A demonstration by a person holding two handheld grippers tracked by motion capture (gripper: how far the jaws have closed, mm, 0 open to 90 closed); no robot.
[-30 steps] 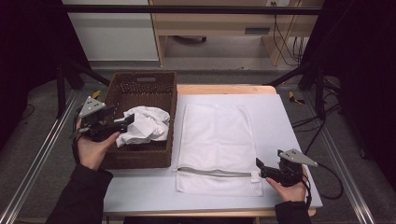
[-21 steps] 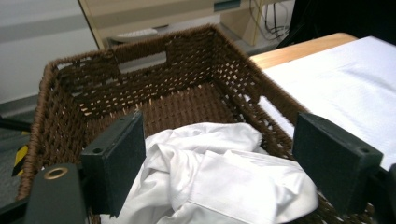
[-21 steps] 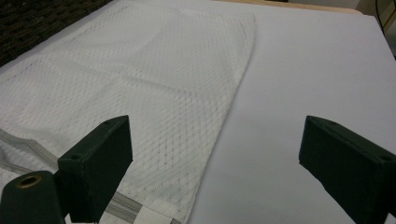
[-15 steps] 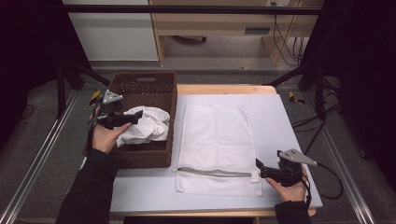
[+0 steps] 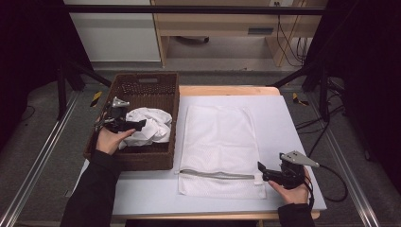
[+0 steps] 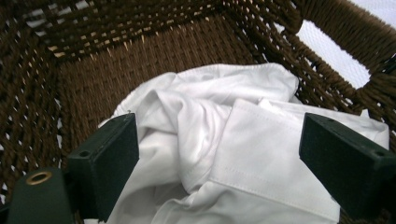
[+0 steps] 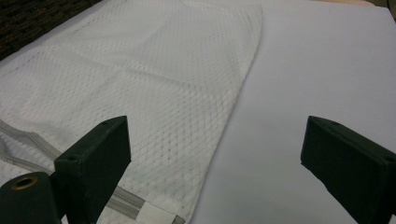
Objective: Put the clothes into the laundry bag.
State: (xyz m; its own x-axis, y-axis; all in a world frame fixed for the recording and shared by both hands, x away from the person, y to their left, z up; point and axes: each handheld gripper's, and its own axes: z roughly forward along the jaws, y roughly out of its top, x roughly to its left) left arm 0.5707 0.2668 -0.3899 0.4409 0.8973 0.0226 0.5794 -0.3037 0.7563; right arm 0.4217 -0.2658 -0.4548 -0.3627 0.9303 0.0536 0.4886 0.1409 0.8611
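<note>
A crumpled white garment lies in a brown wicker basket at the table's left. My left gripper reaches into the basket from its left side. In the left gripper view its jaws stand wide, have just been opening, and straddle the white garment without pressing on it; the left gripper is open. A white mesh laundry bag lies flat at mid-table with its grey zipper along the near edge. My right gripper rests open by the bag's near right corner, and nothing sits between its jaws.
The table top is covered in a pale sheet, bare to the right of the bag. The basket's woven walls rise close around the left gripper. Metal rails run along the floor on both sides, and cables trail at the right.
My left hand has moved from the basket's left rim forward and down into the basket, over the white garment. The right hand and the mesh bag have stayed put.
</note>
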